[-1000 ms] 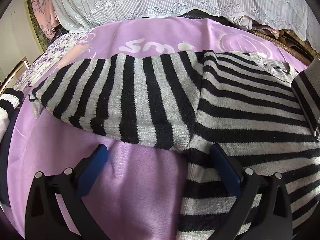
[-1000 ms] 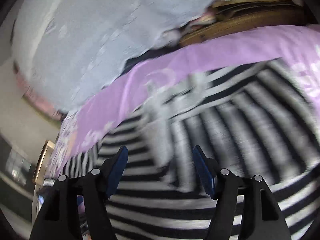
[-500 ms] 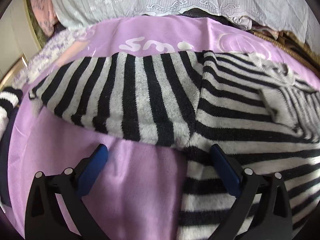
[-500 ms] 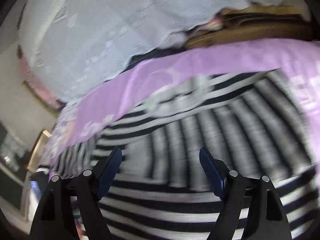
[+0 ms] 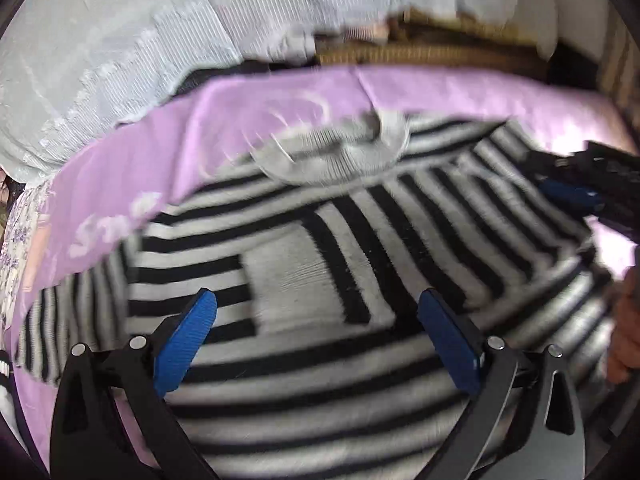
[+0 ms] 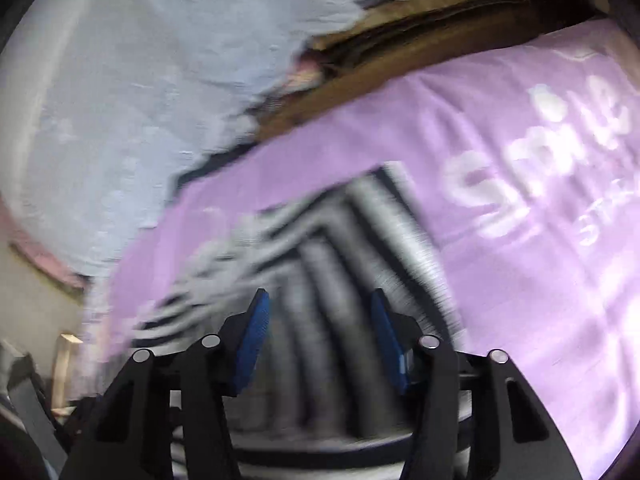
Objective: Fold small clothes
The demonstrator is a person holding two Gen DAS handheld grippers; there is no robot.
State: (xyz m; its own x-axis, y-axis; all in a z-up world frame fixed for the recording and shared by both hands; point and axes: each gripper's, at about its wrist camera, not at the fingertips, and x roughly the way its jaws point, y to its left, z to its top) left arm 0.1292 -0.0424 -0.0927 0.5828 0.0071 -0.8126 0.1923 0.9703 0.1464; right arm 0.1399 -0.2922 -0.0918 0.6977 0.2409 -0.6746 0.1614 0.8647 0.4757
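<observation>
on the purple sheet (image 5: 256, 128) of what looked like a bed, the striped sweater (image 5: 320, 368) lay spread flat, grey collar (image 5: 332, 152) toward the far side, with one sleeve (image 5: 460, 224) already laid across the chest so its stripes ran against those of the body.

the step in hand looked like bringing the sleeves and sides inward. to do it well, each side would best be taken at its outer edge through a single layer, carried over flat and set down parallel to the body's side, so the knit did not bunch under the collar.

the left hand-held gripper (image 5: 316, 328) hung over the lower chest, tipped steeply down toward the knit, its blue pads spread wide with nothing between them; it was released and did not appear to press on the cloth.

the right hand-held gripper (image 6: 318, 340) pointed down and forward over the sweater's right part. its jaws had just been closing, and stood narrowed but parted. striped knit showed in the gap, though blur hid whether the pads pinched it; they looked clear of it. in the left wrist view that tool appeared at the sweater's right edge, with part of a hand (image 5: 624, 328) below it.

white lace cloth (image 5: 120, 40) was heaped behind the bed.
</observation>
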